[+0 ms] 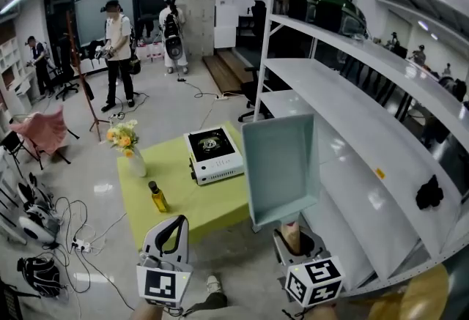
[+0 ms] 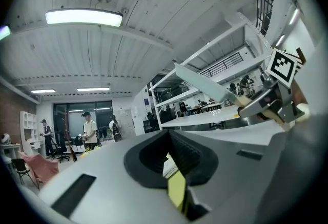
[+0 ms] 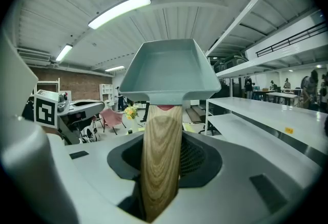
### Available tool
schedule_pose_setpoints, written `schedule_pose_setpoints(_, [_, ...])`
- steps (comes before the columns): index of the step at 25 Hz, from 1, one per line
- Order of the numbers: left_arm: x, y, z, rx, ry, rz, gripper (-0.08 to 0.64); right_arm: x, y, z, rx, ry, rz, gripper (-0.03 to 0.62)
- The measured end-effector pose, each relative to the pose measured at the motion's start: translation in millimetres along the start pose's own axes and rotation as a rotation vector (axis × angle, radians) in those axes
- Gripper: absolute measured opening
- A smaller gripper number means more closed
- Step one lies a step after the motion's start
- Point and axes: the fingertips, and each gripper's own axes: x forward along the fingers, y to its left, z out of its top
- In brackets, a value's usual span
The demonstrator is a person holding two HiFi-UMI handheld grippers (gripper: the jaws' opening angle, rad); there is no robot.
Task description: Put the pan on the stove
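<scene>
A pale grey-green rectangular pan (image 1: 282, 168) stands upright in the air, carried by its wooden handle (image 1: 292, 236). My right gripper (image 1: 294, 232) is shut on that handle, beside the white shelves. In the right gripper view the handle (image 3: 160, 156) runs up between the jaws to the pan (image 3: 169, 72). The white stove (image 1: 213, 155) with its black top sits on the far right part of the yellow-green table (image 1: 183, 198), ahead and left of the pan. My left gripper (image 1: 178, 220) hangs above the table's near edge, shut and holding nothing. Its own view shows the pan (image 2: 205, 84) edge-on.
On the table stand an oil bottle (image 1: 157, 198) and a vase of flowers (image 1: 126, 141). White shelving (image 1: 352, 128) fills the right side, with a black item (image 1: 429, 192) on it. People (image 1: 117, 55) stand at the back. Cables (image 1: 66, 231) lie on the floor at left.
</scene>
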Motion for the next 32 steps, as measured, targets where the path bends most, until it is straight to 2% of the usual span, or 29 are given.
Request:
schedule_pose_setpoints(6, [62.8, 52.3, -15.5, -0.011, 0.018, -0.02, 0.006, 84.4, -3.5, 23.9, 0.001, 0.03, -0.009, 0.14])
schedule_pose_setpoints(10, [105.2, 86.4, -26.1, -0.059, 0.015, -0.019, 0.006, 145.1, -5.8, 37.1, 0.018, 0.042, -0.005, 0.14])
schedule_pose_setpoints(17, [153.2, 126.8, -50.9, -0.056, 0.03, -0.002, 0.006, 228.1, -5.0, 43.7, 0.047, 0.089, 0.007, 0.14])
schedule_pose_setpoints(26, [198.8, 139.6, -80.9, -0.065, 0.096, 0.028, 0.006, 309.2, -13.9, 41.5, 0.016, 0.171, 0.078, 0.14])
schedule_pose_setpoints(32, [237.1, 150.2, -99.2, -0.095, 0.157, 0.108, 0.006, 362.5, -36.2, 32.6, 0.012, 0.234, 0.157, 0.14])
